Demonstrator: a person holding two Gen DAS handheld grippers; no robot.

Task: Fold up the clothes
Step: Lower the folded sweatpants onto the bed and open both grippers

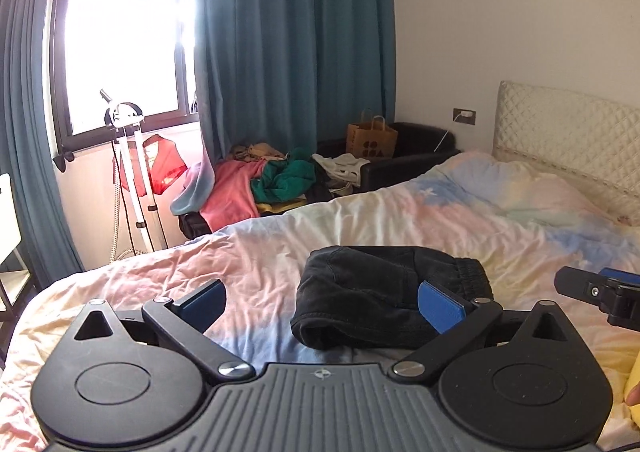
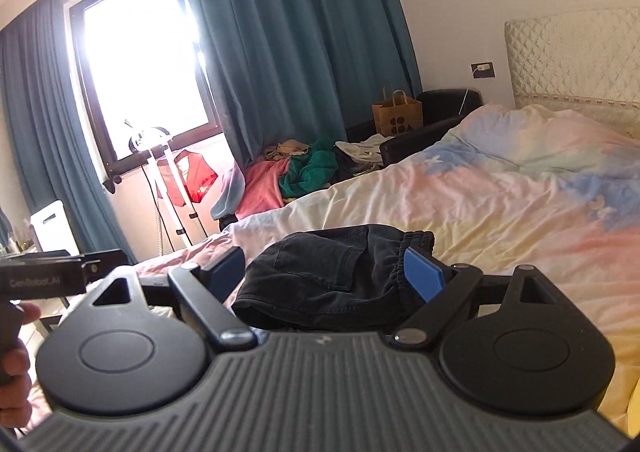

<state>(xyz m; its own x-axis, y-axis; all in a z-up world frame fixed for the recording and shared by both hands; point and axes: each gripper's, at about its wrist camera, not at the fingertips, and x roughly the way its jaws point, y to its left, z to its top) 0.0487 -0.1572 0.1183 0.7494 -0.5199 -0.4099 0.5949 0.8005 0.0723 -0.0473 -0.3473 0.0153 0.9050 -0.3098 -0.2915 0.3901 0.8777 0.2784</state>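
1. Left gripper (image 1: 322, 302): jaws spread wide, nothing between the blue pads. It hovers over the near edge of the bed (image 1: 460, 212), short of the garment; its right pad overlaps the garment's waistband side in its own view, but contact cannot be confirmed.
2. Task item: one pair of black shorts (image 1: 384, 292), elastic waistband to the right, lying folded into a compact bundle on the pastel duvet near the front edge. A seat pocket shows on top in the right wrist view.
3. Right gripper (image 2: 326, 274): jaws likewise spread, holding nothing. The bundle sits between and just beyond its two pads.
4. Step in hand, as judged: the fold on this piece looks complete or nearly so, with both tools released. The next move calls either for a final tidy of the loose hem at the bundle's left, or for fetching the next garment.
5. Count, left to right: one garment steamer stand (image 1: 128, 156) by the window; one heap of unfolded clothes (image 1: 276, 178) on the dark sofa beyond the bed, the number of pieces not determinable; one brown paper bag (image 1: 372, 140); one wall socket (image 1: 464, 117) with a cable; one quilted headboard (image 1: 568, 140).
6. Grippers counted: two. Folded garments on the bed: one.
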